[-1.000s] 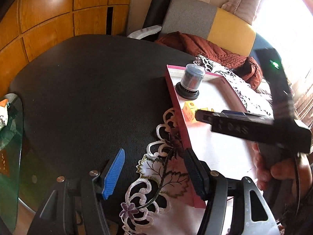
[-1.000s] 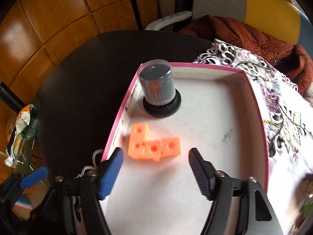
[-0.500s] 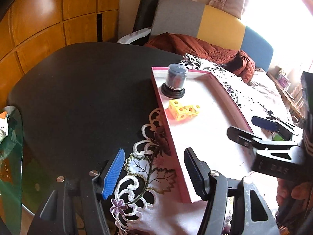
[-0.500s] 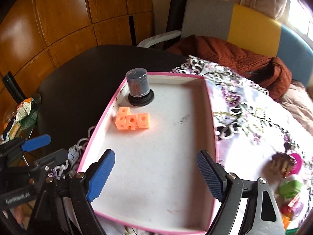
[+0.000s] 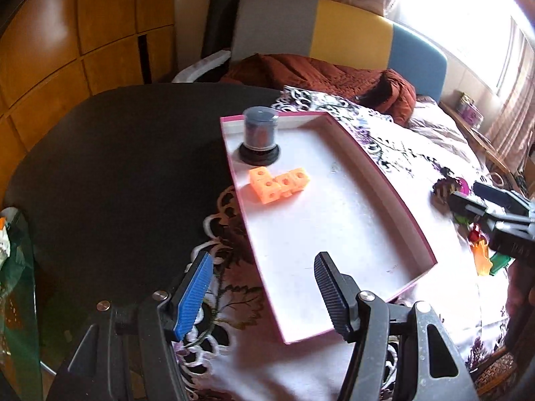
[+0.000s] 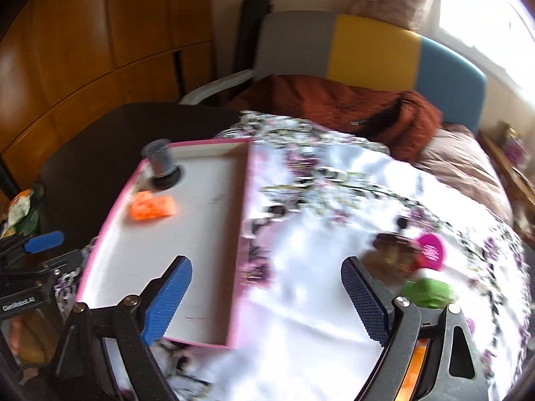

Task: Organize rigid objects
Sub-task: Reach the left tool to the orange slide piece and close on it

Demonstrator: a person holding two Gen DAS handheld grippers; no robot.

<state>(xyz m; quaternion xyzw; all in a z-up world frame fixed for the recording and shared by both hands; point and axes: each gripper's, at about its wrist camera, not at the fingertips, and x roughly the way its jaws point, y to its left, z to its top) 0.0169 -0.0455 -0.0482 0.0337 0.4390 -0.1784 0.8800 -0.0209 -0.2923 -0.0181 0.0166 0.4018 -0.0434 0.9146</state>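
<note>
Orange blocks lie in the upper left part of the pink tray, just below the dark jar that stands in the tray's top left corner. A second ago the right tool hung right over those blocks with them in front of its narrower gap; now it has swung away to the right, and its jaws have just been opening, with nothing between them but the flowered cloth. In the right wrist view the tray has slid to the left half of the frame and a cluster of small toys has come in at lower right: a brown thing with a magenta disc and a green piece just beside the right finger. The view is blurred, so their shapes are hard to tell.

My reading is that the blocks count as placed and the right tool is heading for the next loose toy to bring to the tray.

The left tool stands apart too, empty, low in its frame over the tray's near left edge and the lace border; it has drifted a little but grips nothing. In its view the right tool shows at the right edge, above the toys.

The blocks look like a short L of joined cubes, each face with a round hole, hard plastic, resting flat on the tray's white floor and not touching the jar. Most of the tray is bare.
</note>
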